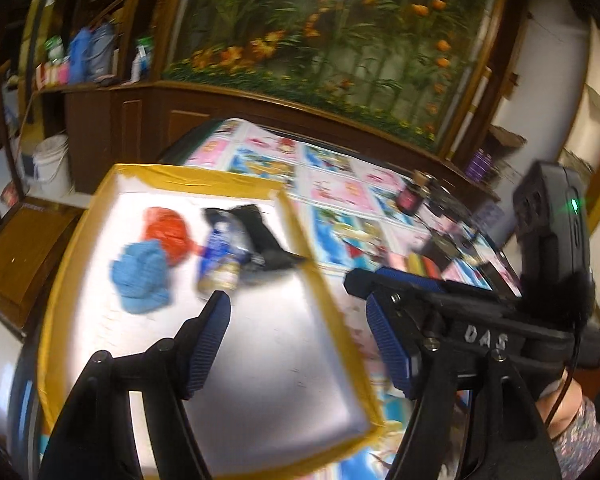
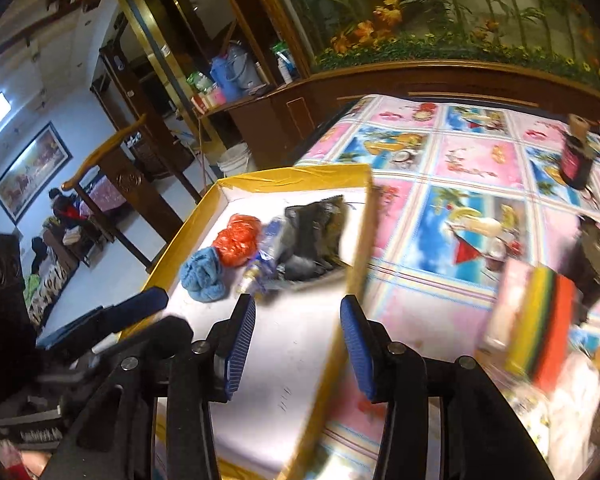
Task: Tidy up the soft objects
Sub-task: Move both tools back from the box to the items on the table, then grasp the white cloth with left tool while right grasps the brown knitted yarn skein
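In the yellow-rimmed tray (image 1: 324, 280): blue cloth (image 1: 142, 276), orange cloth (image 1: 168, 234).

- The near half of the tray (image 1: 204, 176) floor lies bare beneath both claws.
- Toward 12 o'clock, a blue cloth (image 1: 142, 278), orange bundle (image 1: 168, 236), printed pouch (image 1: 220, 256) and black item (image 1: 260, 236) crowd the far half.
- At 3 o'clock on the worktop (image 2: 460, 292), a striped stack (image 2: 540, 336) and a dark jar (image 2: 576, 160) stand beyond the tray's yellow rim.

The right gripper (image 2: 298, 344) hangs with jaws parted and empty over the yellow-rimmed tray (image 2: 284, 178) holding a blue cloth (image 2: 204, 276), orange cloth (image 2: 238, 240) and black cloth (image 2: 314, 228).
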Available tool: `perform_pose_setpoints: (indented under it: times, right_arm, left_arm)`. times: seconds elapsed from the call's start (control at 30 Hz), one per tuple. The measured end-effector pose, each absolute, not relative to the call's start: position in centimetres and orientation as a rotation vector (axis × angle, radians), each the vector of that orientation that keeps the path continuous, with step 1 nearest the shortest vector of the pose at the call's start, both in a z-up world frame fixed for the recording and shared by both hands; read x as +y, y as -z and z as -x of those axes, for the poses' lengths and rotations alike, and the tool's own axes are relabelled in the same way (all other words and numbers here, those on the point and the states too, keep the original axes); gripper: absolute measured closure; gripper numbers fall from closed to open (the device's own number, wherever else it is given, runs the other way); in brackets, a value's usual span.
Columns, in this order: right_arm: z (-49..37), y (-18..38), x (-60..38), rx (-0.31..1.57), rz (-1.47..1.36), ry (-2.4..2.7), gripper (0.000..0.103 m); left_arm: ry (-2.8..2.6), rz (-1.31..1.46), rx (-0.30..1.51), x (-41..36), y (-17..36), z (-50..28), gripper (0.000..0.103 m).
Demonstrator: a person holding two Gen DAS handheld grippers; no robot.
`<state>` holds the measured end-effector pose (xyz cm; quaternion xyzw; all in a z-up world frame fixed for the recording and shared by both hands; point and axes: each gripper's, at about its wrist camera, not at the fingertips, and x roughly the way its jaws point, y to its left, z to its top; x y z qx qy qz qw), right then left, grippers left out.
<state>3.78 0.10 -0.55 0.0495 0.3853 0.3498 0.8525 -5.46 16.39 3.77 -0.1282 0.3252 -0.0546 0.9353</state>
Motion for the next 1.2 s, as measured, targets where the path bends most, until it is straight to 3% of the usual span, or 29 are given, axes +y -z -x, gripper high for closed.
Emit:
perform_pose_setpoints:
  times: [0.2,0.33,0.57,0.67,0.77,0.9,0.97,1.03,1.1,1.2]
  right_arm:
    - [-2.6,0.1,-8.4,0.759,-0.186,-0.686,0.055]
    - [-2.4,0.6,-15.1,0.702,-0.207,-0.602,0.047]
    - [-4.7,3.9,-24.8,0.780,-0.463,-0.499,0.047]
    - [-4.9,3.5,-26.1,0.770,-0.514,-0.504,0.047]
    - [-4.7,3.0,-26.2,0.757,-0.507,-0.527,0.047]
    - [-4.0,2.4,-25.2,0.741,-0.481,-0.545,0.047]
    - [-3.8,2.4,-25.0,0.733,-0.475,-0.549,0.047]
    - [-3.7,2.4,-25.0,0.730,-0.474,-0.550,0.047]
    - [-3.7,2.5,-25.0,0.733,-0.476,-0.553,0.047]
    - [-3.8,2.8,-24.9,0.751,-0.465,-0.534,0.047]
  left_arm:
    - [0.190,0.198,0.691,10.2,-2.8,6.2,0.032]
    - [0.212,0.176,0.723,7.2,-1.7,6.1,0.032]
    - [0.214,0.163,0.792,4.3,0.2,4.8,0.024]
    - [0.229,0.196,0.831,3.3,0.7,3.7,0.024]
    - [0.232,0.113,0.868,0.9,1.3,3.3,0.013]
    - [0.202,0.055,0.849,-0.8,2.2,2.9,0.014]
    - [0.188,0.067,0.871,-0.5,2.8,2.2,0.036]
    - [0.186,0.089,0.858,0.0,2.8,2.1,0.075]
    - [0.194,0.110,0.846,0.5,2.4,2.3,0.084]
    - [0.251,0.192,0.784,1.6,1.2,3.1,0.084]
